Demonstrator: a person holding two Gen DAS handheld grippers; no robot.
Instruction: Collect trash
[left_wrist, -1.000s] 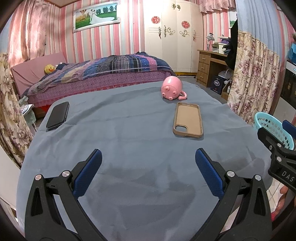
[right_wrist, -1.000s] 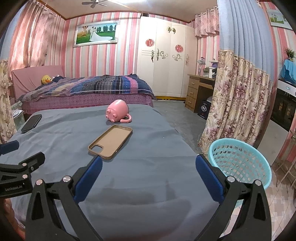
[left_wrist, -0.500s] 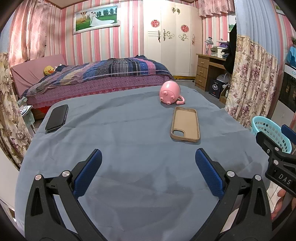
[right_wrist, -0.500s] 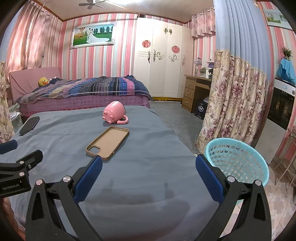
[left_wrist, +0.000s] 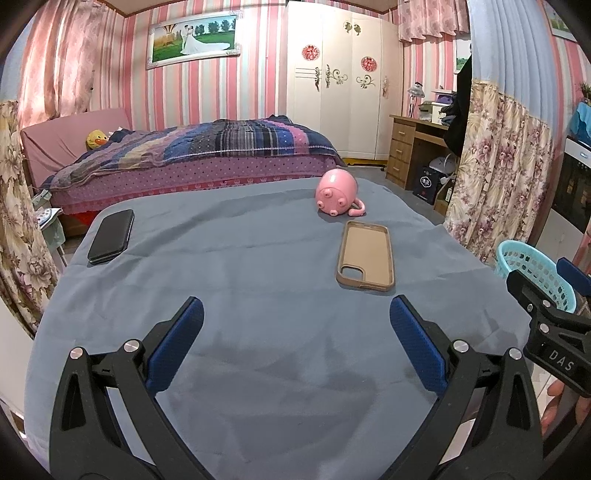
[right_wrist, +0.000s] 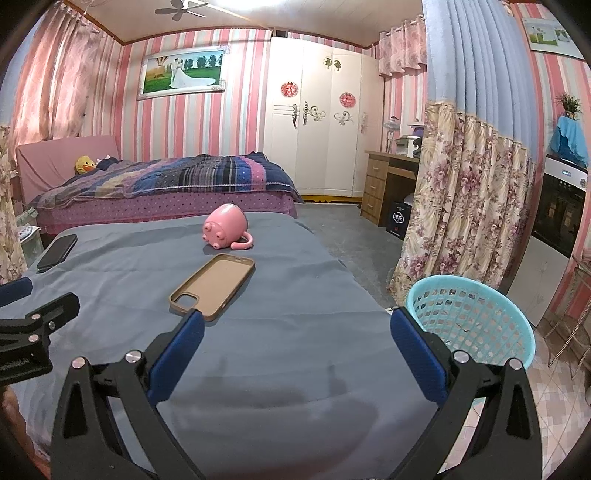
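On the blue-draped table (left_wrist: 258, 295), a tan phone case (left_wrist: 365, 259) lies at 1 o'clock, a pink pig mug (left_wrist: 337, 191) just beyond, a black phone (left_wrist: 110, 236) at 10 o'clock. Both hand-held grippers — left (left_wrist: 295, 332), right (right_wrist: 295, 334) — hover spread wide and empty over bare cloth. The turquoise basket (right_wrist: 476, 314) stands on the floor off the table's right edge.

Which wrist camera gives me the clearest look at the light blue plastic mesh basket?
The right wrist view: the light blue plastic mesh basket shows nearly whole, rim and inside visible, beside the table. In the left wrist view the basket sits at the frame edge, partly hidden by the right gripper.

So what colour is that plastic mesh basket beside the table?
Light turquoise plastic mesh basket; clearest in the right wrist view.
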